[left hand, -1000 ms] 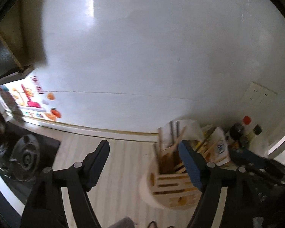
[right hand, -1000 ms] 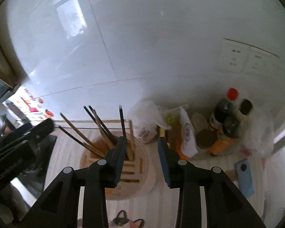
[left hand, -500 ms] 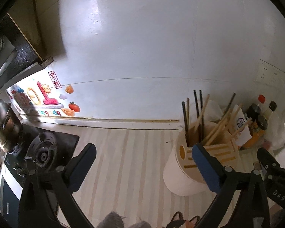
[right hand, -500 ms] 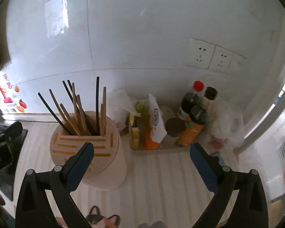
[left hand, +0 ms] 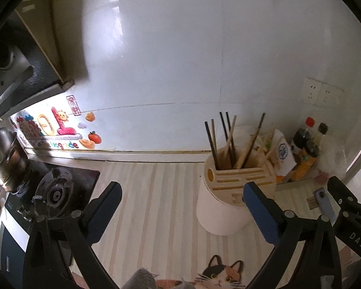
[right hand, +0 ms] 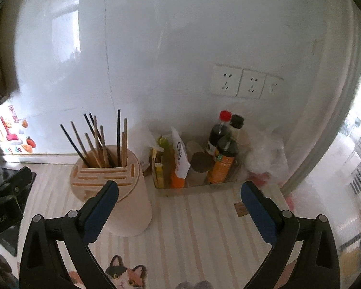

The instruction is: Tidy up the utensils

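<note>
Both grippers' jaws gape empty above the worktop (right hand: 204,216); upright chopsticks (right hand: 101,142) in the holder (right hand: 122,192) lie at ten o'clock of the nearer right gripper (right hand: 179,207), one o'clock of the left gripper (left hand: 180,210).

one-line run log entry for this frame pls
left claw: open, empty | right claw: open, empty | chopsticks: standing in utensil holder | holder: on striped counter, untouched

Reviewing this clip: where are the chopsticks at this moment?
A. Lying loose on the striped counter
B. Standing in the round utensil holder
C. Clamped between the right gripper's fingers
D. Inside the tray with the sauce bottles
B: the chopsticks stand bunched in the back compartment of the utensil holder, while the right gripper and the left gripper are both open and hold nothing.
</note>
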